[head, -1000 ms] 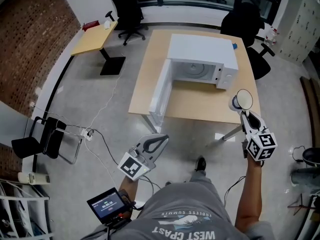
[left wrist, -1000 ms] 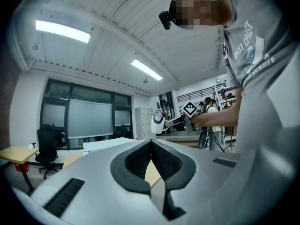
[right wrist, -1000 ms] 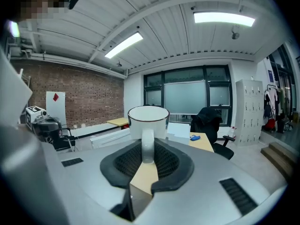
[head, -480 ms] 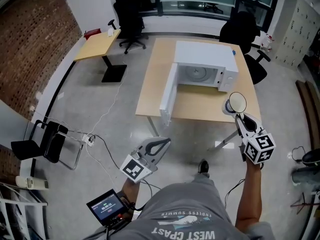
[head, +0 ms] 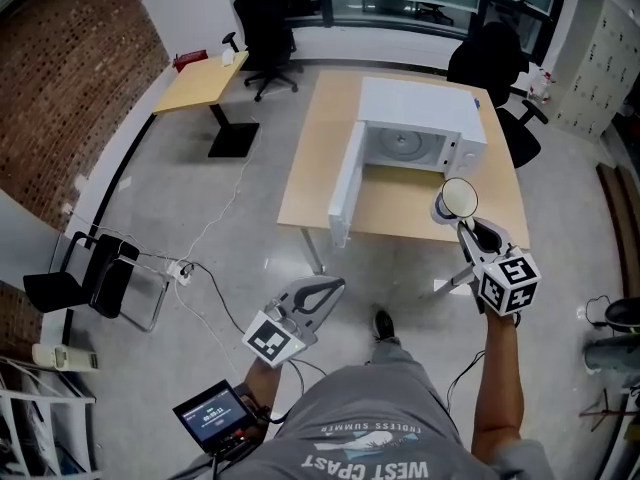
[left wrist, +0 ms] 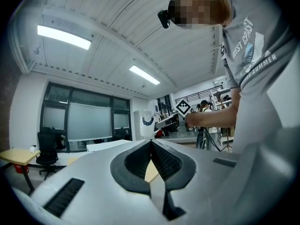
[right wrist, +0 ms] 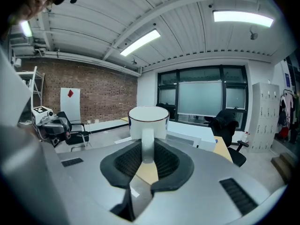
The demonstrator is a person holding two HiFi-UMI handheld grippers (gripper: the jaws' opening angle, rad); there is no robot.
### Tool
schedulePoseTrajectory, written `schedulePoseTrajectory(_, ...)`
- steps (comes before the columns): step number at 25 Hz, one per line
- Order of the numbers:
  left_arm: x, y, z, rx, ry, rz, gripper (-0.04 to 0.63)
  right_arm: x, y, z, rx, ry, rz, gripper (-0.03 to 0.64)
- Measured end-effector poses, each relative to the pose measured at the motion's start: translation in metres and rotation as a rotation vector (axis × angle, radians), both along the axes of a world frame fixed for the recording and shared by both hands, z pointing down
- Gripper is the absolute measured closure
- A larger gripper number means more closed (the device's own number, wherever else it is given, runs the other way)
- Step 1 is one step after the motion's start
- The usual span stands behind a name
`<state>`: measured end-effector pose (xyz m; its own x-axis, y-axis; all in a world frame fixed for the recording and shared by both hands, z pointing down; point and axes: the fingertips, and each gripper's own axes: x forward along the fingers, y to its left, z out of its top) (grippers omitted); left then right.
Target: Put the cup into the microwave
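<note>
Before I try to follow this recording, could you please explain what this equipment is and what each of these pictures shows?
There is no robot here: a person holds a handheld gripper in each hand. The head view comes from a camera on the person's head. It looks down at the floor, a wooden table and a white microwave standing on it, with its door swung open. The other two pictures come from a camera riding on each gripper, looking along its fingers. The right gripper has its fingers closed on the handle of a white cup, held in the air on the near side of the microwave. The left gripper is held out over the floor, with its fingers together and nothing between them.
</note>
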<state>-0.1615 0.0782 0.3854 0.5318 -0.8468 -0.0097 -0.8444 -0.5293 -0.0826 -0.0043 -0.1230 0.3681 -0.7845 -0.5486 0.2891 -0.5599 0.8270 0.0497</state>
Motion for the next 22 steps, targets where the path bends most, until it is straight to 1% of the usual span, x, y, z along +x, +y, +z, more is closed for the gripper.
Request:
schedulePoseTrajectory(4, -0.002, -0.010, 0.005, -0.013, -0.017, -0.010, 0.575, -0.018, -0.028, 0.024, -0.028, 0.008, -0.022, 0.549)
schedulePoseTrajectory(7, -0.009, -0.021, 0.010, -0.029, -0.017, -0.032, 0.575, -0.032, -0.054, 0.046, -0.055, 0.021, -0.027, 0.549)
schedulePoseTrajectory(14, -0.028, -0.055, 0.029, -0.085, -0.028, -0.081, 0.575, -0.062, -0.128, 0.087, -0.108, 0.038, -0.028, 0.549)
schedulePoseTrajectory(22, -0.051, -0.095, 0.051, -0.171, -0.014, -0.154, 0.575, -0.093, -0.217, 0.140, -0.197, 0.048, -0.014, 0.549)
